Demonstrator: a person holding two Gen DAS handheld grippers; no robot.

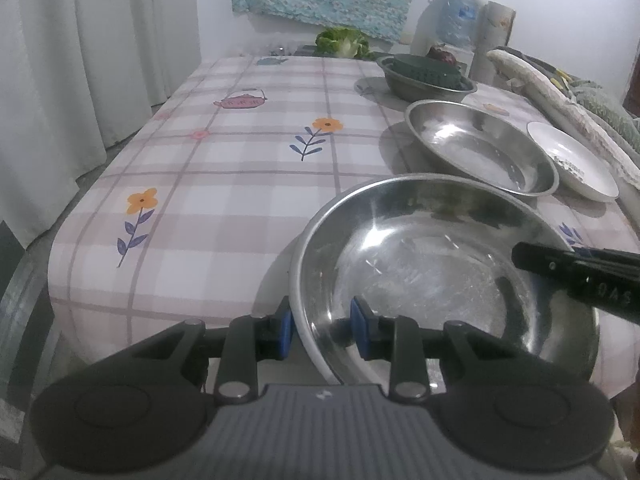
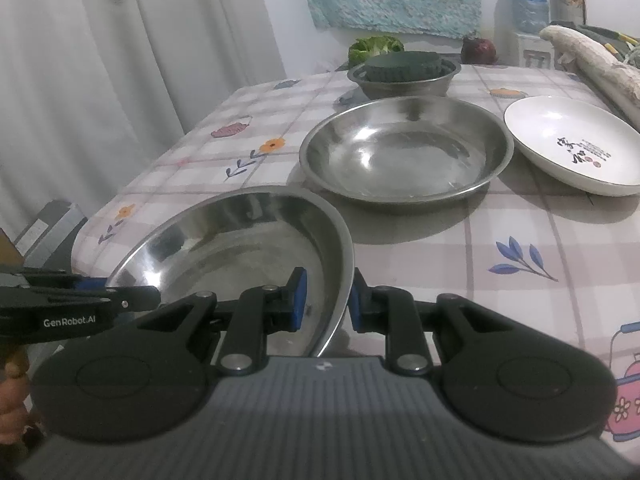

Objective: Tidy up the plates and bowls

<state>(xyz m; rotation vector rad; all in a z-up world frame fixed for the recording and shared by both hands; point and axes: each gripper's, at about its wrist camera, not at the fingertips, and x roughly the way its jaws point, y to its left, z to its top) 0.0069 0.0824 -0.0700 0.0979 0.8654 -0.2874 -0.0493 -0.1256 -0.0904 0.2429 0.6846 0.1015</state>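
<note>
Near steel dish (image 1: 432,264) gripped at opposite rims by both tongs.

Left gripper (image 1: 322,326) and right gripper (image 2: 328,300) clenched on its edge, above the checked tablecloth (image 1: 224,168); second steel dish (image 2: 404,148) and white plate (image 2: 568,144) just beyond.

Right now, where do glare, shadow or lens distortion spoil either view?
Left wrist: bright glare streaks inside the near steel plate; the table edge bows from the fisheye. Right wrist: the far steel plate casts a soft shadow toward the camera; corners vignette black; background looks soft.
</note>
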